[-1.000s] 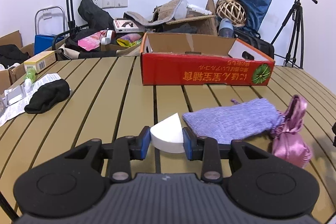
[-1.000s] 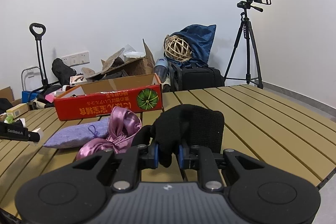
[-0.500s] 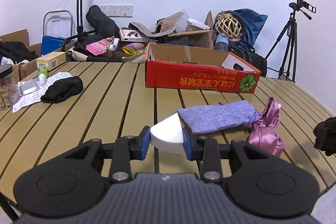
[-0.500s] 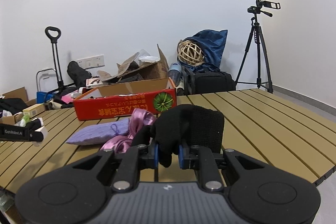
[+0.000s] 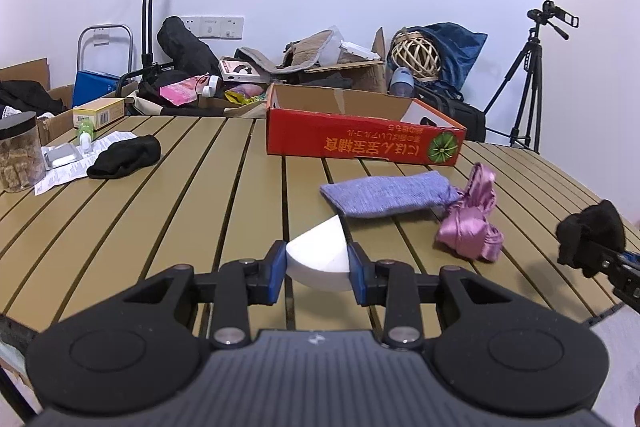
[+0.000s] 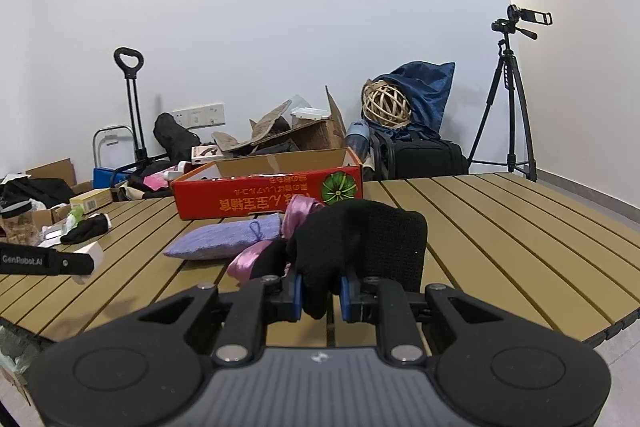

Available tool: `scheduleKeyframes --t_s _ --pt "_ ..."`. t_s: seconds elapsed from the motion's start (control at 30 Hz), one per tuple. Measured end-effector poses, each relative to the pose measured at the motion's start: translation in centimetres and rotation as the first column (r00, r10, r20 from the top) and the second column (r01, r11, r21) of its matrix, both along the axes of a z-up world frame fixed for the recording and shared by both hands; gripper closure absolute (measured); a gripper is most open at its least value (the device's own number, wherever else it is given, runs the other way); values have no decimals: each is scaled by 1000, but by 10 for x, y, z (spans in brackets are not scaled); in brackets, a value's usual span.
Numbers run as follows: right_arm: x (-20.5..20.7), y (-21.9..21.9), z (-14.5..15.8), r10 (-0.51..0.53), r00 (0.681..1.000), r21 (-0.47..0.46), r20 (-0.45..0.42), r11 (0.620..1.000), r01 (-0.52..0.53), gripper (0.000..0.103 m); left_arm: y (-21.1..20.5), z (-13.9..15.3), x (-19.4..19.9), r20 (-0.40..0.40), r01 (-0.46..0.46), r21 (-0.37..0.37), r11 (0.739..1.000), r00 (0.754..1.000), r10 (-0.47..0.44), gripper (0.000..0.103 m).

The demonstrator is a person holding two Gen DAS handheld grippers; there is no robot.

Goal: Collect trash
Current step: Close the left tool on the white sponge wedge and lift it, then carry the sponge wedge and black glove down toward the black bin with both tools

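My left gripper [image 5: 318,277] is shut on a white foam wedge [image 5: 320,255] and holds it above the near part of the slatted table [image 5: 224,187]. My right gripper [image 6: 320,293] is shut on a black cloth [image 6: 360,239], held above the table's near edge; that cloth also shows at the far right of the left wrist view [image 5: 592,237]. A purple pouch [image 5: 388,193] and a pink satin bag [image 5: 472,223] lie on the table. A second black cloth [image 5: 126,155] lies at the left.
A red open cardboard box [image 5: 360,131] stands at the table's far side. A jar [image 5: 18,151], a paper sheet [image 5: 80,163], a blister pack [image 5: 60,155] and a small green bottle [image 5: 85,133] sit far left. Clutter and a tripod [image 5: 528,83] stand behind.
Both grippers have drawn back and risen from the table with their loads. The box, pouch and pink bag look farther away.
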State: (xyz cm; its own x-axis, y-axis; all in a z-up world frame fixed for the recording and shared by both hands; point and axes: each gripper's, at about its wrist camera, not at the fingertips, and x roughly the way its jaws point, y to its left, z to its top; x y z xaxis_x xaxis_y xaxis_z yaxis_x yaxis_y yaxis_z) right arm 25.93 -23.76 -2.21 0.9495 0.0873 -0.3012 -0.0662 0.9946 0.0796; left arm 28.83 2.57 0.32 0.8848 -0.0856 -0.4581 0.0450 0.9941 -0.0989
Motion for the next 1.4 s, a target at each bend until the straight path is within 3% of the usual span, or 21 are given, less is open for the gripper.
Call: scheduleKeyframes --t_s 0.47,0.77,1.1,1.4 --pt "-33 11 -14 40 999 -16 13 999 -39 86 3 -21 -53 -5 18 -5 1000 1000 -19 70" --pt "-72 17 -28 75 997 -44 -9 996 -75 86 4 -41 -80 -56 28 16 999 998 -27 70" --pt "-97 29 -57 127 982 -87 -139 986 -140 86 6 -67 -98 -152 31 56 998 988 -22 70" --pt "-101 45 -89 163 944 -111 -288 973 -202 86 12 -89 -109 -230 32 98 995 973 -9 70"
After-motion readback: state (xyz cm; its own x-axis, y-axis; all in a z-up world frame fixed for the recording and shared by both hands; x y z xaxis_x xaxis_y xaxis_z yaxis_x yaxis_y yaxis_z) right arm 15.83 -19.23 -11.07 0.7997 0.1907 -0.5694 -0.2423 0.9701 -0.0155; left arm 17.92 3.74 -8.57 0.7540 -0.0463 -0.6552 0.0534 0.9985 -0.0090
